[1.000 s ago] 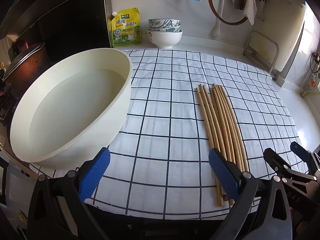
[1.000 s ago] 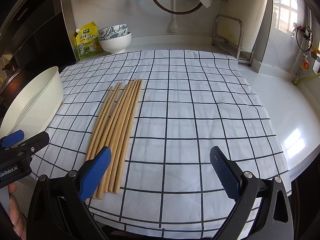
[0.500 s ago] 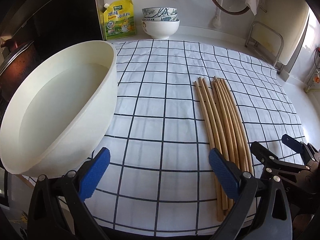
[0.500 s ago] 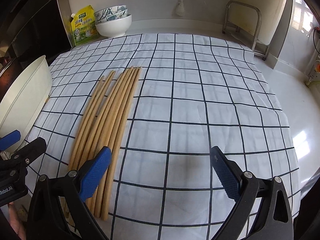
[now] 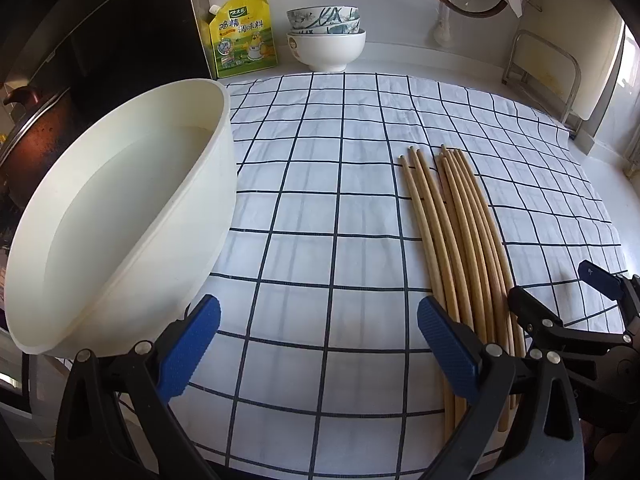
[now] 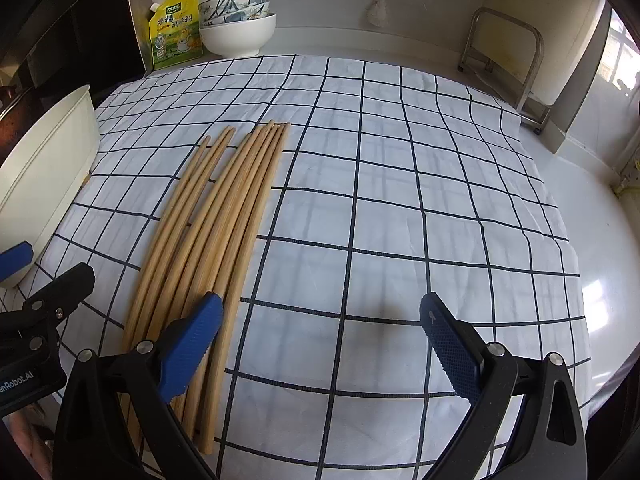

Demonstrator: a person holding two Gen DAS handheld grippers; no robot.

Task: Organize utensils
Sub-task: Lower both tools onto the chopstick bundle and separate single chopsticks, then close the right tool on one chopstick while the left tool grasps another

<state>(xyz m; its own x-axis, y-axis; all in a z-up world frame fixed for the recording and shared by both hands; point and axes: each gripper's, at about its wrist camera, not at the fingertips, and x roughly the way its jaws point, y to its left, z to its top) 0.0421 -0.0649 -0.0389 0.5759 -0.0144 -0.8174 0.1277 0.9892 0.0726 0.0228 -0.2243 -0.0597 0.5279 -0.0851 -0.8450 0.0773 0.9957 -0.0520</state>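
Observation:
Several wooden chopsticks (image 5: 452, 232) lie side by side on a white checked cloth (image 5: 320, 184), tips pointing away; they also show in the right wrist view (image 6: 216, 224). A large cream basin (image 5: 120, 216) holding water stands at the cloth's left edge. My left gripper (image 5: 320, 344) is open and empty, low over the cloth between the basin and the chopsticks. My right gripper (image 6: 320, 344) is open and empty, its left finger over the chopsticks' near ends. Each gripper shows in the other's view: the right one (image 5: 560, 312), the left one (image 6: 44, 280).
A yellow refill pouch (image 5: 244, 36) and stacked bowls (image 5: 326, 40) stand at the back wall. A pot with a lid (image 5: 28, 128) sits left of the basin. A metal rack (image 6: 508, 52) stands at the back right. Bare white counter (image 6: 600, 240) lies right of the cloth.
Both grippers have moved forward and lower over the cloth; the basin and chopsticks loom larger. The right gripper's left finger now overlaps the chopsticks' near ends. Both stay open.

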